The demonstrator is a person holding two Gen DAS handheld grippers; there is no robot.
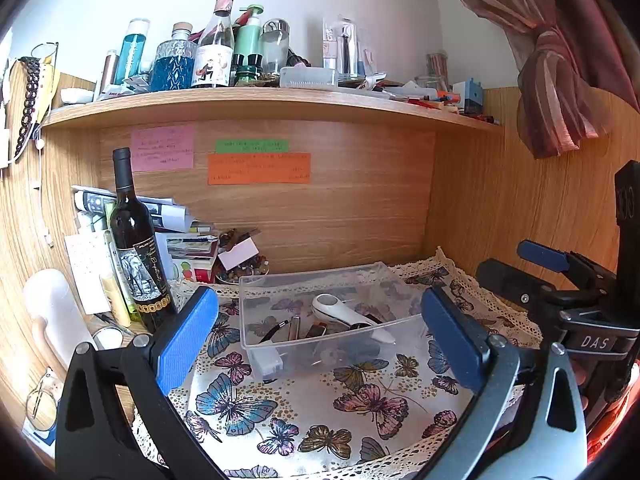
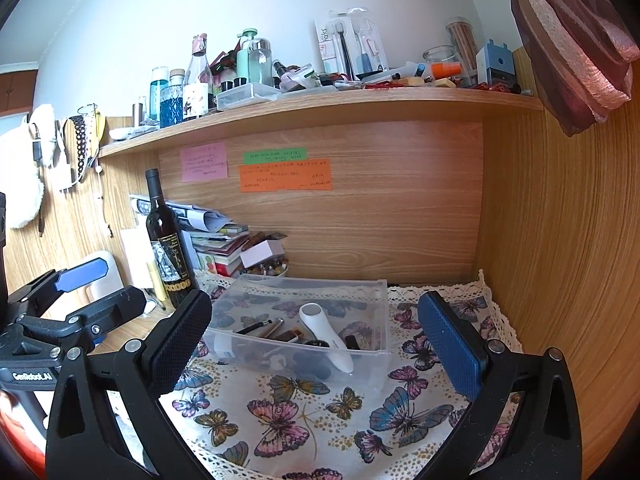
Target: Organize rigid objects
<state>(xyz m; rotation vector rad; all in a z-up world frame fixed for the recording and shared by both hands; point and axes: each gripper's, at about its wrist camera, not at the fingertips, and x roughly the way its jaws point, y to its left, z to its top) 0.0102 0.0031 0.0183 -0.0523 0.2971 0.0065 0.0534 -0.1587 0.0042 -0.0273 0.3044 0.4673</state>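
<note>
Your clear plastic bin (image 1: 332,312) (image 2: 304,320) sits on the butterfly-print cloth (image 1: 304,412) (image 2: 304,412), toward the back of the desk alcove and just short of the wooden back panel (image 1: 320,216). Inside it a white handheld device (image 1: 344,314) (image 2: 324,330) lies diagonally, its tip propped over the front wall; beside it lie several dark slim items, possibly pens and tweezers, too small to identify. Your left gripper (image 1: 320,344) hovers in front of the bin, jaws spread wide and holding nothing. Your right gripper (image 2: 316,344) is likewise spread and empty, level with the bin's front edge. Left of the bin a dark wine bottle (image 1: 136,248) (image 2: 166,244) stands upright beside stacked papers (image 2: 216,236). The shelf (image 1: 260,102) above carries bottles and stationery
</note>
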